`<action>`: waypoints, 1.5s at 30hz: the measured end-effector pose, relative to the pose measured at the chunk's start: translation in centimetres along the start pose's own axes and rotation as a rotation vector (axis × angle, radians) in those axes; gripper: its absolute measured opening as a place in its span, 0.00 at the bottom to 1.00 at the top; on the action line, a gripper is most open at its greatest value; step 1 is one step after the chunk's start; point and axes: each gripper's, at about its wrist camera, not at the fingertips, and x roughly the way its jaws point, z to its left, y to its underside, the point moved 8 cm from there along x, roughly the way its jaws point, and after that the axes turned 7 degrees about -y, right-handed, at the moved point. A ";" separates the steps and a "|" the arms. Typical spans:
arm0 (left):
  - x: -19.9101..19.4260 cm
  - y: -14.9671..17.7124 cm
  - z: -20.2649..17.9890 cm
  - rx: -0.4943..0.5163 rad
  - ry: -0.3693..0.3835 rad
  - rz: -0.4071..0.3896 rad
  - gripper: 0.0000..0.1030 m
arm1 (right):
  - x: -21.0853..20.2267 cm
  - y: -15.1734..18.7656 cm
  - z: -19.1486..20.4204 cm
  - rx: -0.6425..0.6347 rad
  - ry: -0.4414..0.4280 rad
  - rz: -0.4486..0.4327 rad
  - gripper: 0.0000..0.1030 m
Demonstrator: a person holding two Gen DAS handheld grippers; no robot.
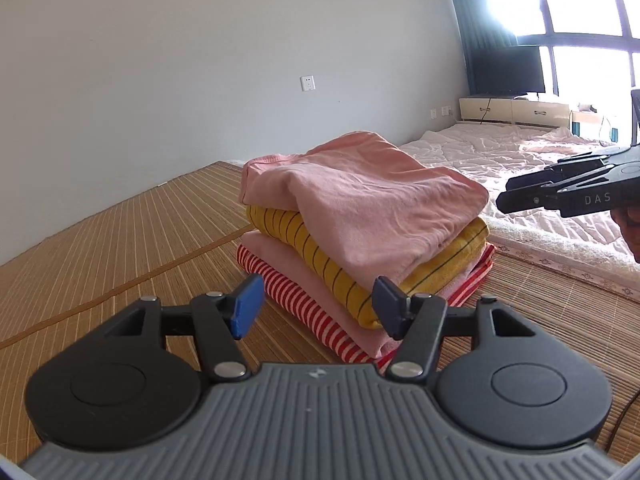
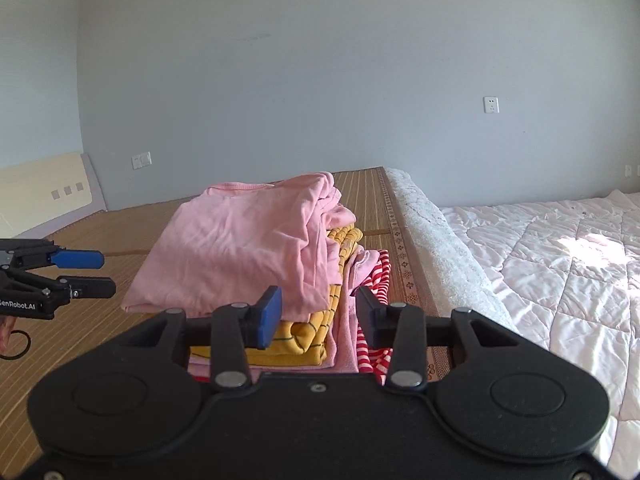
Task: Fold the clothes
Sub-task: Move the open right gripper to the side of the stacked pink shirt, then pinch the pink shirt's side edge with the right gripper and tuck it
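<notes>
Both claws sit w/ jaws apart, nothing between the pads: left gripper (image 1: 316, 312) fairly wide, right gripper (image 2: 318, 320) narrower, each low and just short of the stack of folded clothes (image 1: 360, 236).

Stack rests on the bamboo mat (image 1: 100, 240): pink top garment (image 2: 240, 240) over a yellow striped piece (image 1: 320, 264), then another pink layer, and red-white striped fabric (image 1: 304, 312) at the bottom.

Beyond the mat's far edge lies a fluffy white strip (image 2: 436, 248), then a white quilt (image 2: 540, 260).

Wall sockets (image 2: 491, 105) on the plain wall. A dark monitor (image 1: 508, 70) stands on a low cabinet (image 1: 516, 110) by the window; glare washes out the panes.

Right gripper's body is cut off at the left view's edge, a bit of hand under it. Lower layers are mostly hidden behind gripper frames in the right view.
</notes>
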 end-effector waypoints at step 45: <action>0.4 0.3 1.0 -0.041 -0.064 -0.022 0.76 | 5.8 1.5 10.6 -0.729 0.135 0.023 0.32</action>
